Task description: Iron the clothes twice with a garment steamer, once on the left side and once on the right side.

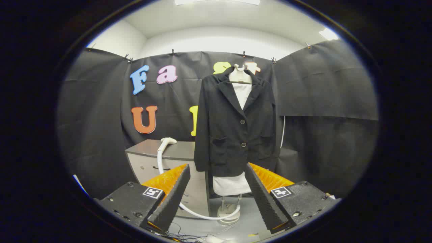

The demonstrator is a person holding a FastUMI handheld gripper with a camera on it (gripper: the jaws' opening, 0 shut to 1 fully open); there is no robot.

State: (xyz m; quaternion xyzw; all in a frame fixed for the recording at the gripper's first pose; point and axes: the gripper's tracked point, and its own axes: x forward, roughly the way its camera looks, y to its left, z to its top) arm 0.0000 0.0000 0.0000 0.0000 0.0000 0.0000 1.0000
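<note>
A black jacket hangs buttoned on a white mannequin torso that stands on a round base, well beyond my fingers. The white steamer head lies on top of a grey cabinet to the left of the jacket. Its white hose runs down the cabinet front and curves across the floor toward the mannequin's base. My gripper is open, fingers spread wide with nothing between them, some way short of the cabinet and the jacket.
Black cloth walls close the booth on every side. Thin cables lie on the grey floor just below my fingers. A white cord hangs down behind the jacket's right side.
</note>
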